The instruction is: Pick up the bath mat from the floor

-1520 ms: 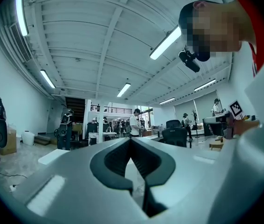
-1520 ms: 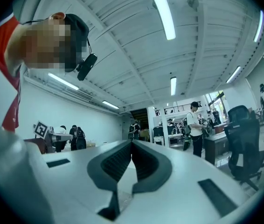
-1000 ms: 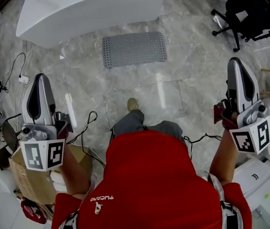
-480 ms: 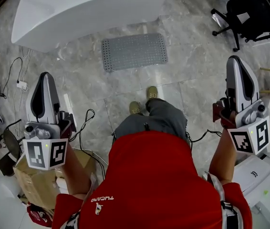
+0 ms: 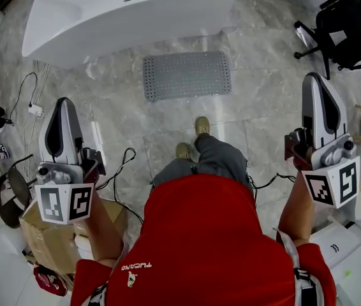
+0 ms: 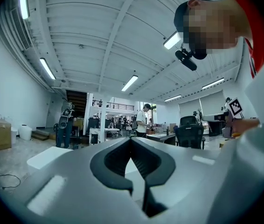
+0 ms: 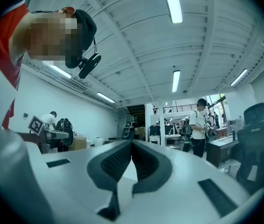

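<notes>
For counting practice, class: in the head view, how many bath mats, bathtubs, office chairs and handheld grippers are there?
Bath mat: 1
Bathtub: 1
Office chair: 1
Grippers: 2 (left gripper, right gripper)
Total: 5

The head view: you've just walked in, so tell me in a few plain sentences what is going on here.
A person in a red top stands on the marble floor with a gripper in each hand. The left gripper and the right gripper are both shut, hold nothing and are carried level at the person's sides. The grey bath mat lies flat on the floor ahead, beside the white bathtub, untouched. One foot is set forward toward the mat.
</notes>
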### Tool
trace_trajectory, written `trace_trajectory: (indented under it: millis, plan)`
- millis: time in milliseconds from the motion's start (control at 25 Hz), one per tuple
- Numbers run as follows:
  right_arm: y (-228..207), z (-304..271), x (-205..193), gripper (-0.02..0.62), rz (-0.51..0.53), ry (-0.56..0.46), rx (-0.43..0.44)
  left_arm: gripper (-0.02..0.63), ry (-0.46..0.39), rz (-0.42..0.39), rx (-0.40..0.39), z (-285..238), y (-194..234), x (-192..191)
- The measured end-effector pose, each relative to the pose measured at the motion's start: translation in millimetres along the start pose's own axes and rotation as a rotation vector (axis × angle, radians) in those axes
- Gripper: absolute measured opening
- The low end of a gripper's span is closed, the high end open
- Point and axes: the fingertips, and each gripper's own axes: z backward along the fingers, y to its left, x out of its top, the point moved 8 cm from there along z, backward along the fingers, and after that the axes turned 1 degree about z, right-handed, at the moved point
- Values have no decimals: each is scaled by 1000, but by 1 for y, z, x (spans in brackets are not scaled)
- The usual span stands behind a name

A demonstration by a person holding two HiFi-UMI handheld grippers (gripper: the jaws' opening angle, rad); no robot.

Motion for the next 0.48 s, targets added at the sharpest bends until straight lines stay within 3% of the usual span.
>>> trace_trajectory:
  millis: [480]
  plan:
    - [-91,-46,-25,2,17,-1,45,5,-2,-15,117,-77,-23,3]
